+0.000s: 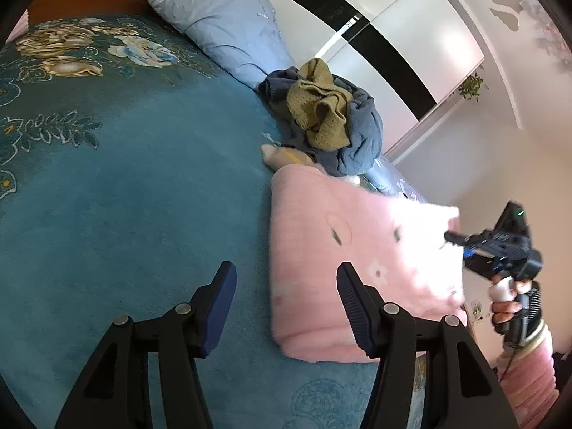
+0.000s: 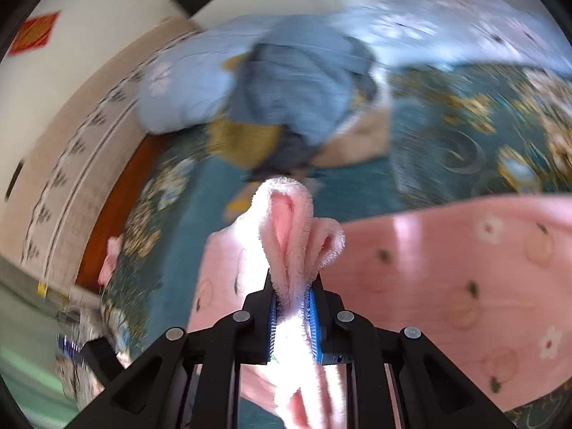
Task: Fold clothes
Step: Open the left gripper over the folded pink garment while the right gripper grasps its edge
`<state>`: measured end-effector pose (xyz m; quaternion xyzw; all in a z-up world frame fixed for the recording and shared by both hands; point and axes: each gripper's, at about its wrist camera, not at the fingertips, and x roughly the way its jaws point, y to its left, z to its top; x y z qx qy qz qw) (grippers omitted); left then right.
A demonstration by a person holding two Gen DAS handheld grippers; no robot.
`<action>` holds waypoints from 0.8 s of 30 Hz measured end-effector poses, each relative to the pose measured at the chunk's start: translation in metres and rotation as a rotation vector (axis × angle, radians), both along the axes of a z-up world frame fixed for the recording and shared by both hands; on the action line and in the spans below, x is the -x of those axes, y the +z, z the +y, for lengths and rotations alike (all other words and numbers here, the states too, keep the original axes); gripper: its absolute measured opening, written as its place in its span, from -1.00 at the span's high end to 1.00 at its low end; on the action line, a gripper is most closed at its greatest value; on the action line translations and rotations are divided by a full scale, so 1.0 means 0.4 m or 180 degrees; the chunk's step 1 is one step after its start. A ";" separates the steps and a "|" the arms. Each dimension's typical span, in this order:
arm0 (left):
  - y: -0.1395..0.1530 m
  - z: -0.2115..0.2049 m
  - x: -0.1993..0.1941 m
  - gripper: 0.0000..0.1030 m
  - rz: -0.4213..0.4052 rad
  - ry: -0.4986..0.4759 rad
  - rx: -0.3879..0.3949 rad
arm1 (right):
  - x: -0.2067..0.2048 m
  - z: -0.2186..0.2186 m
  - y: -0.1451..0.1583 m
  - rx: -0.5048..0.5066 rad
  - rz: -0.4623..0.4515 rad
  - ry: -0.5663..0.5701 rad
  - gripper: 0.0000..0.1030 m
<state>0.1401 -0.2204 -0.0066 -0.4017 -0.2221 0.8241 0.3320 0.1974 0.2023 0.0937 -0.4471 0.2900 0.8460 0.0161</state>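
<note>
The right gripper (image 2: 292, 307) is pinching the pink garment (image 1: 343, 250), already folded over, while the left gripper (image 1: 286, 307) is hanging open and a heap of clothes (image 1: 329, 118) is waiting.

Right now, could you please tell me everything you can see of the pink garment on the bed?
The pink garment looks like soft fleece, printed with small white flowers and faint round motifs. It lies folded flat on the teal bedspread, near the pile of clothes. The right gripper is shut on a bunched edge; the left gripper hovers open, not touching.
</note>
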 end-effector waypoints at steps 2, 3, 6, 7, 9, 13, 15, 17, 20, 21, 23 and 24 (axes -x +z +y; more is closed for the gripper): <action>-0.003 0.003 0.000 -0.16 -0.0017 -0.0011 -0.0007 | -0.003 0.040 -0.057 0.0061 -0.0171 -0.0083 0.69; -0.005 0.005 -0.001 -0.16 -0.0025 -0.0017 -0.0010 | -0.001 0.053 -0.083 0.0097 -0.0234 -0.0121 0.68; -0.010 0.010 -0.001 -0.16 -0.0050 -0.0034 -0.0021 | 0.003 0.088 -0.158 0.0221 -0.0363 -0.0243 0.68; -0.012 0.011 -0.002 -0.16 -0.0058 -0.0039 -0.0024 | 0.005 0.092 -0.176 0.0222 -0.0392 -0.0268 0.68; -0.015 0.015 -0.002 -0.16 -0.0075 -0.0050 -0.0031 | 0.012 0.096 -0.210 0.0134 -0.0493 -0.0310 0.68; -0.024 0.018 -0.004 -0.16 -0.0115 -0.0058 -0.0061 | 0.015 0.106 -0.248 0.0149 -0.0533 -0.0382 0.67; -0.028 0.018 -0.008 -0.16 -0.0121 -0.0044 -0.0057 | 0.017 0.098 -0.243 0.0061 -0.0527 -0.0339 0.62; -0.032 0.016 -0.012 -0.17 -0.0123 -0.0020 -0.0050 | 0.011 0.083 -0.229 -0.0063 -0.0500 -0.0240 0.57; -0.042 0.008 -0.012 -0.18 -0.0179 0.0023 -0.0097 | -0.019 0.047 -0.210 -0.0130 -0.0339 -0.0080 0.43; -0.047 0.005 -0.011 -0.18 -0.0211 0.0042 -0.0116 | -0.030 0.035 -0.204 -0.0152 -0.0286 -0.0027 0.41; -0.056 0.000 -0.011 -0.19 -0.0287 0.0078 -0.0141 | -0.050 0.010 -0.191 -0.0196 -0.0178 0.0079 0.41; -0.061 -0.003 -0.011 -0.19 -0.0325 0.0095 -0.0154 | -0.060 -0.002 -0.184 -0.0218 -0.0125 0.0132 0.39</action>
